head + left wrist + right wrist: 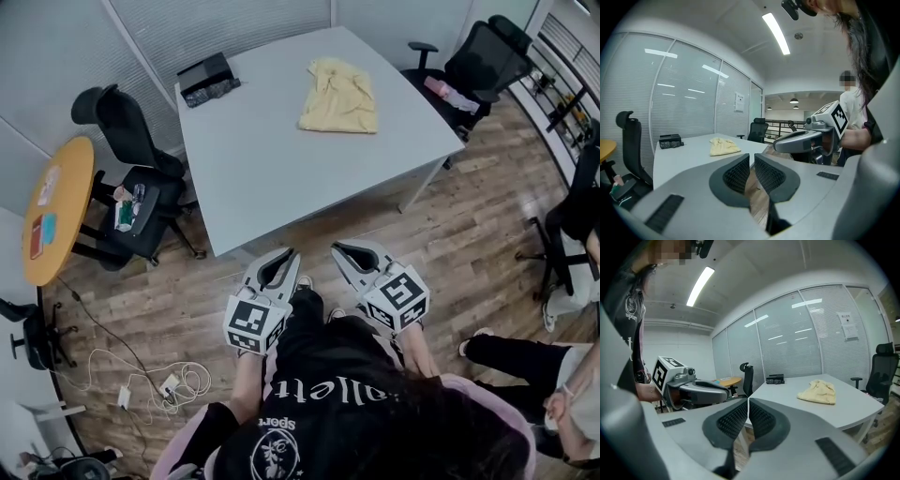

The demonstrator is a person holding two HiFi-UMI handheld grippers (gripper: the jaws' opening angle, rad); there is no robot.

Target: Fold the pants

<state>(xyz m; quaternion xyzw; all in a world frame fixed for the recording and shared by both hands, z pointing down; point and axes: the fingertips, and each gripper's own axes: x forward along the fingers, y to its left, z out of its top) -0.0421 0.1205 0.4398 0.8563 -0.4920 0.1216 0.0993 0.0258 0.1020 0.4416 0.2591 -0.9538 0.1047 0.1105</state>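
Note:
The pale yellow pants (339,96) lie bunched in a rough fold on the far part of the grey table (281,159). They also show in the left gripper view (723,146) and the right gripper view (817,392). I hold both grippers side by side over the wooden floor, short of the table's near edge and well away from the pants. My left gripper (292,253) (752,157) is shut with nothing between its pads. My right gripper (336,247) (748,401) is likewise shut and empty.
A black box (208,79) sits at the table's far left corner. Office chairs stand at the left (131,178) and far right (478,66). A round orange table (56,206) is at the left, with cables (159,380) on the floor. A person (553,375) sits at the right.

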